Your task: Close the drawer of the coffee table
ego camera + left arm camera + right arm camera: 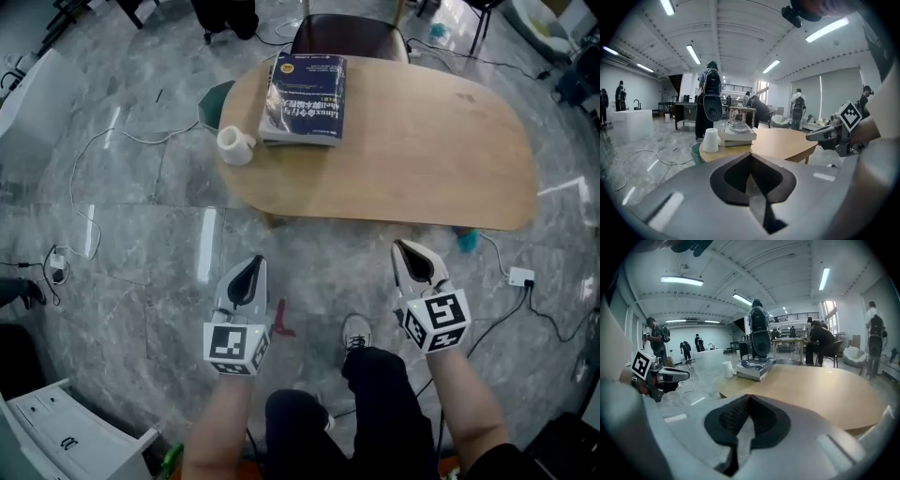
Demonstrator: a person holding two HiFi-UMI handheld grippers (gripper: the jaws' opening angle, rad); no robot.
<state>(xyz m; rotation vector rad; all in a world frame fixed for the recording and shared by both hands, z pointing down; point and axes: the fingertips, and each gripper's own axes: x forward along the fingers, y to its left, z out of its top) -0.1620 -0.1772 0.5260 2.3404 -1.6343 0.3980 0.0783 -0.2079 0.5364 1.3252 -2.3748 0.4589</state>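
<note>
Your left gripper point(254, 264) and right gripper point(404, 247), jaws pressed together and empty, hang before the coffee table point(422, 150); no open drawer shows, so only withdrawing seems left.

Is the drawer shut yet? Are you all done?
Looks done: no drawer sticks out from the coffee table in any view, though its front is hidden under the top. In hand: nothing; the left gripper and right gripper are both shut, empty and apart from the table. Left to do: nothing that I can see.
</note>
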